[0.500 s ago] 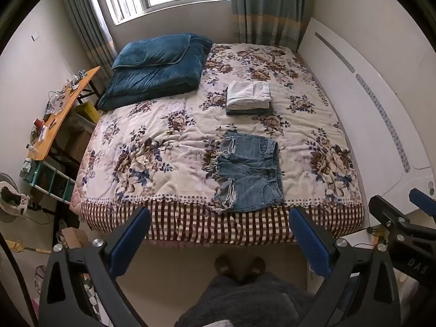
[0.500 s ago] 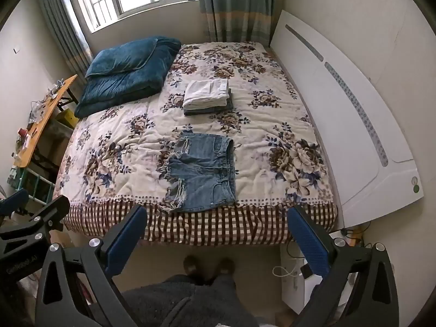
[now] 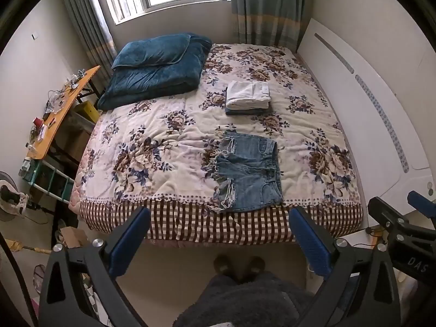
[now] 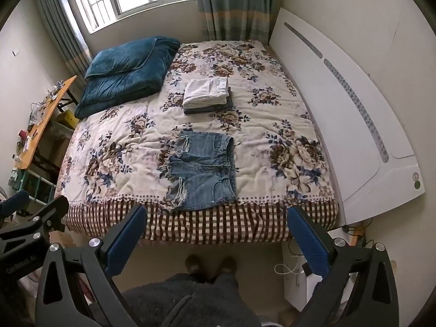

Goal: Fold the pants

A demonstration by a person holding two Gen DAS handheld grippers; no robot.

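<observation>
A pair of frayed denim shorts [image 3: 248,171] lies flat near the front edge of the floral bed [image 3: 152,163], waistband to the right. It also shows in the right wrist view [image 4: 203,170]. My left gripper [image 3: 218,242] is open and empty, held high above the floor in front of the bed. My right gripper [image 4: 216,241] is open and empty too, beside it at the same height. Both are well short of the shorts.
A stack of folded clothes [image 3: 248,98] with white on top sits mid-bed. A folded blue duvet [image 3: 158,68] lies at the back left. A white headboard [image 3: 368,114] runs along the right. A cluttered orange desk [image 3: 57,111] stands at the left. The person's feet [image 3: 238,264] are below.
</observation>
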